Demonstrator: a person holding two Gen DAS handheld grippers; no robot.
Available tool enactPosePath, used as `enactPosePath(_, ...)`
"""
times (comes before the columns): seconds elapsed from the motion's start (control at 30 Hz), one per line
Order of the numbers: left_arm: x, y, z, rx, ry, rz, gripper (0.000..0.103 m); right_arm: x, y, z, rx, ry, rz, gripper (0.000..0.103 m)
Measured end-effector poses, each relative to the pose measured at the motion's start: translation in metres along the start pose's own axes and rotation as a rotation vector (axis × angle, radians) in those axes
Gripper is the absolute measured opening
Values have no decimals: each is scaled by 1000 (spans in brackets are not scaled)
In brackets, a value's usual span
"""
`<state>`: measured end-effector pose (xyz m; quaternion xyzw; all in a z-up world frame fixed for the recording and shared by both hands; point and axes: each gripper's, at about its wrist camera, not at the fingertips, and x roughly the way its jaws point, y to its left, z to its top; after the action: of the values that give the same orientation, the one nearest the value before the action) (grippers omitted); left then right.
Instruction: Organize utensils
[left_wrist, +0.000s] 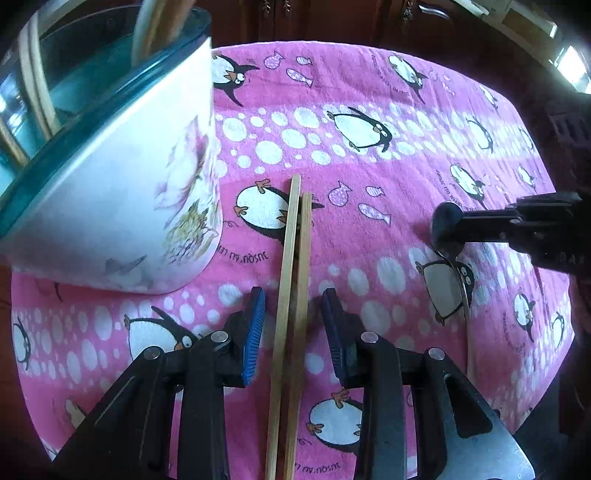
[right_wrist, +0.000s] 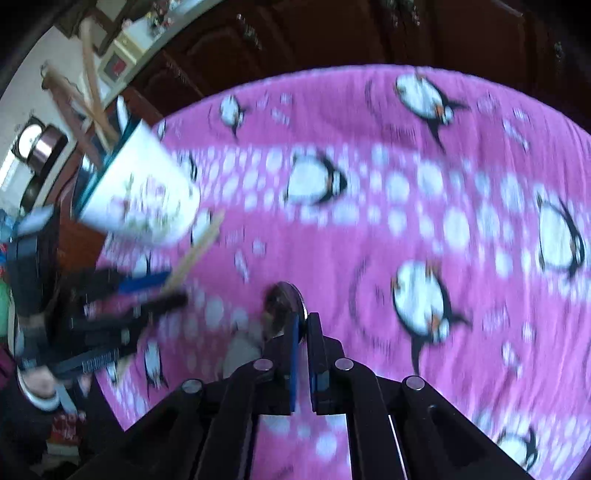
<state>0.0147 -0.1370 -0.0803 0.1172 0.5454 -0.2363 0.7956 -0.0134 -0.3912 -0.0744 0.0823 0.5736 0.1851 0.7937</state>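
Note:
Two bamboo chopsticks (left_wrist: 293, 258) lie side by side on the pink penguin cloth (left_wrist: 388, 177). My left gripper (left_wrist: 293, 293) straddles them, open, with a gap between each blue pad and the sticks. At the left stands a white cup (left_wrist: 147, 192) with a teal rim, holding several wooden utensils. To the right, my right gripper (left_wrist: 445, 225) is down on a metal spoon (left_wrist: 460, 284). In the right wrist view the right gripper (right_wrist: 303, 319) is shut on the spoon (right_wrist: 282, 302) near its bowl. That view also shows the cup (right_wrist: 144, 192), the chopsticks (right_wrist: 195, 251) and the left gripper (right_wrist: 173, 288), all blurred.
The cloth covers a round table whose edge (left_wrist: 546, 110) curves along the back and right. Dark wooden furniture (right_wrist: 332, 33) stands behind it. A person's sleeve (right_wrist: 33, 391) shows at the lower left of the right wrist view.

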Motion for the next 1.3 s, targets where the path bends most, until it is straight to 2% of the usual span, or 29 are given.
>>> enactPosePath(0.07,2,-3,3,8,6,-14,15,-2,-2,-1,2,-23,-6,23)
enactPosePath(0.1,4,-4,6,7,7,-21,12,-1,-5,0,24,-34,10,31)
enactPosePath(0.17,7,-6,10,7,7,-30,11,-1,-8,3,33,-45,39,32)
enactPosePath(0.2,6,-5,8,9,6,-35,11,3,-3,3,10,-47,24,27)
enactPosePath(0.23,4,-4,7,4,5,-43,10,5,1,3,-8,-47,12,15)
enactPosePath(0.27,1,-2,5,-9,2,-63,10,6,5,3,-26,-45,3,9)
enactPosePath(0.33,-6,1,-4,-19,-7,-80,10,-1,16,1,-57,-72,-2,3)
enactPosePath(0.5,-39,17,-23,-65,-73,-111,10,-32,33,-5,-104,-135,-30,2)
enactPosePath(0.6,-70,31,-36,-117,-153,-154,10,-58,48,-6,-138,-187,-40,2)
enactPosePath(0.7,-102,47,-49,-151,-232,-166,10,-83,68,-6,-166,-254,-37,2)
enactPosePath(0.87,-157,65,-48,-178,-355,-174,7,-119,106,4,-217,-367,-16,2)
enactPosePath(0.97,-174,78,-45,-202,-351,-247,7,-128,128,16,-241,-402,4,2)
enactPosePath(1.1,-161,79,-47,-218,-331,-216,6,-128,139,20,-247,-409,2,2)
enactPosePath(1.2,-137,74,-50,-210,-274,-198,6,-126,138,15,-235,-393,-4,2)
enactPosePath(1.3,-113,65,-54,-169,-208,-146,6,-121,131,13,-232,-373,-23,2)
